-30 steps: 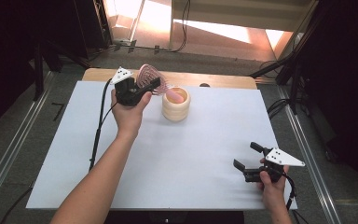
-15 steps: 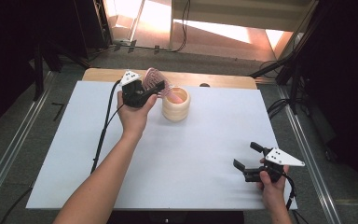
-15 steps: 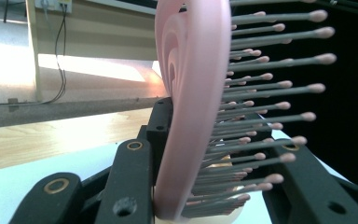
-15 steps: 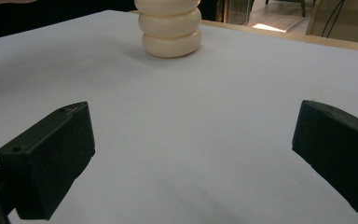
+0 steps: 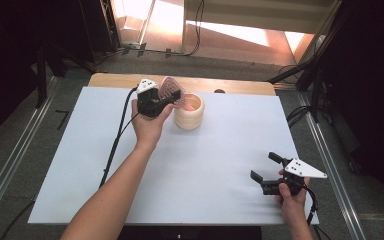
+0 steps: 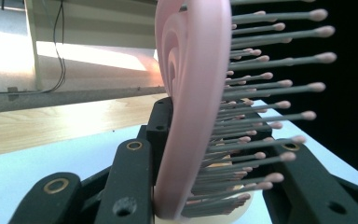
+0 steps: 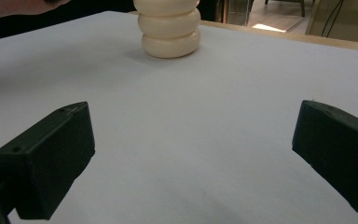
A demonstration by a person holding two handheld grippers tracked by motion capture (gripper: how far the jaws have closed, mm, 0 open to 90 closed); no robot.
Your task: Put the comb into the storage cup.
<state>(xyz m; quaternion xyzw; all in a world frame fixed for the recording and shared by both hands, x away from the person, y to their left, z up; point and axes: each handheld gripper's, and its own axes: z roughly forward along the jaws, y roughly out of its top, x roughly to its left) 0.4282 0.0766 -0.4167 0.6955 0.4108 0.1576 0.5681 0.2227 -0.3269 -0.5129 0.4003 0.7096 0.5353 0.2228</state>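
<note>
Pink hairbrush (image 6: 193, 107), clamped between the fingers of the left gripper (image 5: 166, 100), is held at the far side of the surface (image 5: 220, 160), its head partly over the open mouth of a cream ribbed holder (image 5: 189, 112). In the left gripper view the brush back presses against one black finger (image 6: 130, 182) and its bristles, tipped with small pink beads, splay toward the other finger, so the grip is closed firmly on the brush. The handle end seems to point down toward the holder, though the exact contact is hidden.

Judging from this, the step in hand is lowering the brush into the holder. The next move likely calls for centring the brush over the opening, sinking it straight down, then releasing.

Right gripper (image 5: 270, 175) rests near the front right corner of the white-covered surface, well apart from the holder, its fingers spread wide and holding nothing.
</note>
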